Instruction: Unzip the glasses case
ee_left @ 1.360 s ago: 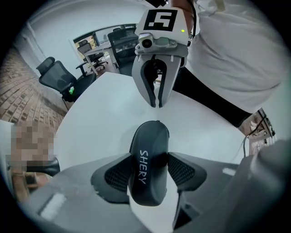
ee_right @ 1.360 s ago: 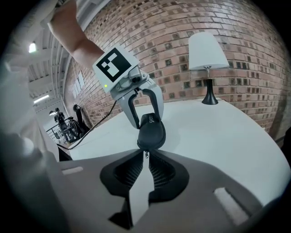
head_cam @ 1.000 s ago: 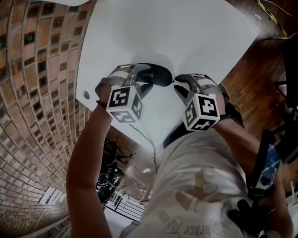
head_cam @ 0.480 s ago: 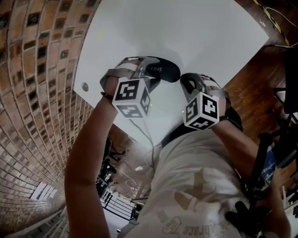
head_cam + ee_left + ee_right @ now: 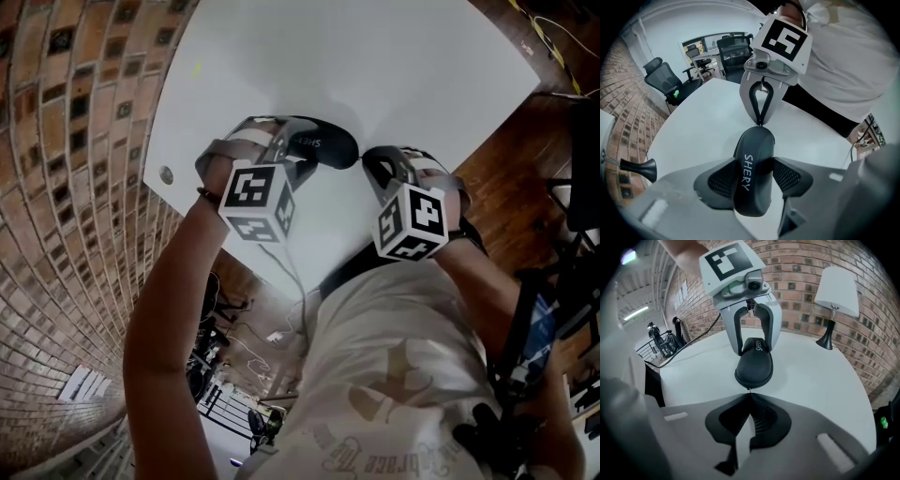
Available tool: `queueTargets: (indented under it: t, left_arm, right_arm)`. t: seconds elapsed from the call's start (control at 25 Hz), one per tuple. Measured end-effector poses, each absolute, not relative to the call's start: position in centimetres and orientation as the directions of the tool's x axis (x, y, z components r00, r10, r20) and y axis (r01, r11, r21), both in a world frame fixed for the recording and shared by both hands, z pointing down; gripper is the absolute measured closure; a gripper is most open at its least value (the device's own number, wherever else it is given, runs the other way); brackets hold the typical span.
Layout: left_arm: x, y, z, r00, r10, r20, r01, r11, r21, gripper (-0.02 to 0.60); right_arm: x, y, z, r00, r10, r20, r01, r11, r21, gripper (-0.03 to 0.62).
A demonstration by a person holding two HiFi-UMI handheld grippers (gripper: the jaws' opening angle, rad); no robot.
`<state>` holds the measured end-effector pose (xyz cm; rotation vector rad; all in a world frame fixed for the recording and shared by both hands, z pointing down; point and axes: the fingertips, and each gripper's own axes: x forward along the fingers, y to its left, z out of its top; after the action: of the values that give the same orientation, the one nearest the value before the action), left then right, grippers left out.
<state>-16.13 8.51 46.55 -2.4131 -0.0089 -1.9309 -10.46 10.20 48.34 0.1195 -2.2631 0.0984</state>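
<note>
The black glasses case [image 5: 317,141] sits over the near part of the white table [image 5: 403,66], just in front of the person. Its long axis runs left to right, straight along the line between the two tools. The left gripper [image 5: 753,177] is clamped across the case's left half, with a ribbed pad pressed against each long side and the printed top facing up. The views do not settle whether the case rests on the table or is held slightly above it. The rounded right end of the case points directly at the right gripper [image 5: 750,401]. That gripper's jaws are closed together, their tips touching that end and pinching a thin sliver there that looks like the zipper pull [image 5: 750,389], though it is too small to be sure. The right hand is therefore the working one and the left is the anchor. Both forearms reach forward from the body with the wrists turned inward, so the grippers face each other nose to nose, and each sees the other's marker cube beyond the case. As I judge it, the coming move depends on this alignment: the pull must travel round the case's end and along one long side while the left grip keeps the case from swinging with it.
</note>
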Motion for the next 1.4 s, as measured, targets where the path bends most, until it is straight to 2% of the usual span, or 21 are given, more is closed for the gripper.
queueTargets:
  t: [0.24,0.4,0.56,0.68,0.92,1.24,1.4]
  left_arm:
    - [-16.2,8.7,46.5,0.231,-0.03,0.972,0.072,-0.996,-0.048,0.325]
    - [-16.0,8.7,46.5,0.244,-0.028,0.969,0.115,-0.992,-0.058,0.327]
    - [-14.8,9.4,46.4,0.235,-0.031,0.972,0.25,-0.964,-0.091,0.327]
    - [-13.8,10.0,46.4,0.215,-0.031,0.976,0.329,-0.939,-0.102,0.327]
    - [-13.5,10.1,46.3,0.206,-0.03,0.978,0.364,-0.925,-0.105,0.331]
    - [-13.0,10.0,46.0,0.193,-0.048,0.98,0.413,-0.902,-0.126,0.331]
    - [-13.3,10.7,45.9,0.159,0.004,0.987,0.445,-0.893,-0.068,0.331]
  right_arm:
    - [-10.4,9.2,48.3,-0.624,-0.057,0.779,-0.068,0.998,0.018,0.588]
    - [-10.4,8.9,48.2,-0.618,-0.024,0.786,0.016,0.999,0.043,0.588]
    - [-9.4,11.0,48.0,-0.595,0.065,0.801,0.144,0.989,0.026,0.588]
    - [-8.7,12.1,48.1,-0.583,0.098,0.807,0.18,0.984,0.011,0.588]
    - [-8.6,9.9,47.8,-0.58,0.076,0.811,0.186,0.982,0.041,0.588]
    - [-9.7,8.0,47.5,-0.584,0.119,0.803,0.302,0.95,0.079,0.588]
    - [-10.6,7.0,47.3,-0.581,0.151,0.799,0.366,0.926,0.091,0.588]
